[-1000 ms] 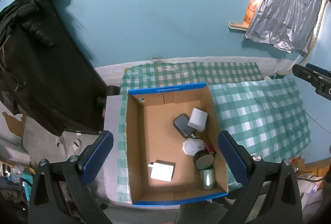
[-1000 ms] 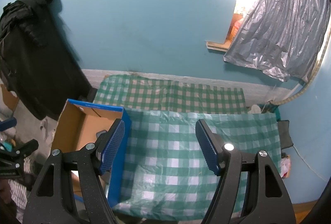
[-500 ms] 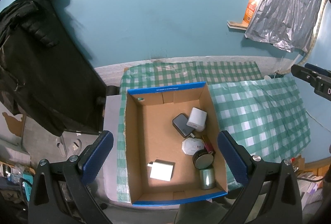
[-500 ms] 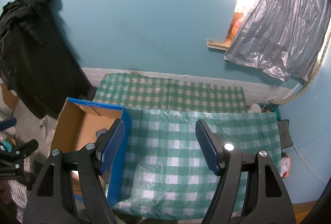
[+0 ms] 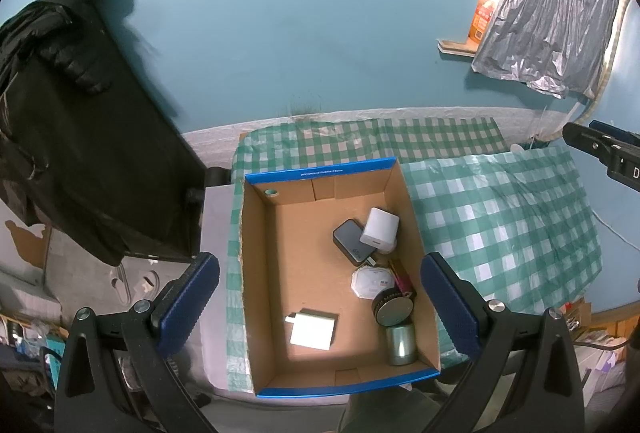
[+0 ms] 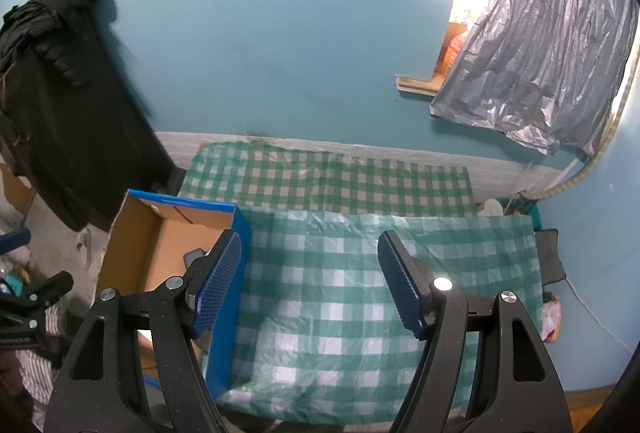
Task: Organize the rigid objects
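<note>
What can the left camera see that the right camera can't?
Only the left wrist view looks down into the cardboard box and shows the white charger, white cube, round black thing and silver can. Only the right wrist view shows the open right tool over the bare checked cloth. Both show the box, cloth, teal wall and black coat.

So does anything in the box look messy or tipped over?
A little. In the cardboard box, the white cube leans on the dark phone, and the metal can lies on its side. Nothing looks spilled or broken.
</note>
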The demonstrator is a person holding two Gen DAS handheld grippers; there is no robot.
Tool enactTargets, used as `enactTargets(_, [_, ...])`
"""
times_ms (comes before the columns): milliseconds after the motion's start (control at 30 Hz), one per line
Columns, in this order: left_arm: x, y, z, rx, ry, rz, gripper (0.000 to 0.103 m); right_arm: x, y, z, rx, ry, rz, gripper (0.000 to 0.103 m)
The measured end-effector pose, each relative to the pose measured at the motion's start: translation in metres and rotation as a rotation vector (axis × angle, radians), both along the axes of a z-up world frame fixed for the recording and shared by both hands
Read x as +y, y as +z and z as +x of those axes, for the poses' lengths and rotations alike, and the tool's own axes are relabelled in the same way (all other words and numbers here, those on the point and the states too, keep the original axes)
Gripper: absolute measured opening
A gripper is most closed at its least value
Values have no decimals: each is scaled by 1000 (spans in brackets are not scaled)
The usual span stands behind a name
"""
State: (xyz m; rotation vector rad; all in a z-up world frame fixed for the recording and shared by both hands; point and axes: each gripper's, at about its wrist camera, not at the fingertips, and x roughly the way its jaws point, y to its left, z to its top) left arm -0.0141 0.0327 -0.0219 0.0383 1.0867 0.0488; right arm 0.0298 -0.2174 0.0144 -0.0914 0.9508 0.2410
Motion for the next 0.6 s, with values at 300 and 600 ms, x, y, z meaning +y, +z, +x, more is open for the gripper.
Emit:
enactTargets(300, [2, 1, 2, 2, 3, 1, 101, -5, 2, -1, -3, -6, -1, 71])
enactTargets(600, [4, 1, 3, 1, 6, 1, 102, -6, 2, -1, -2, -6, 0, 71])
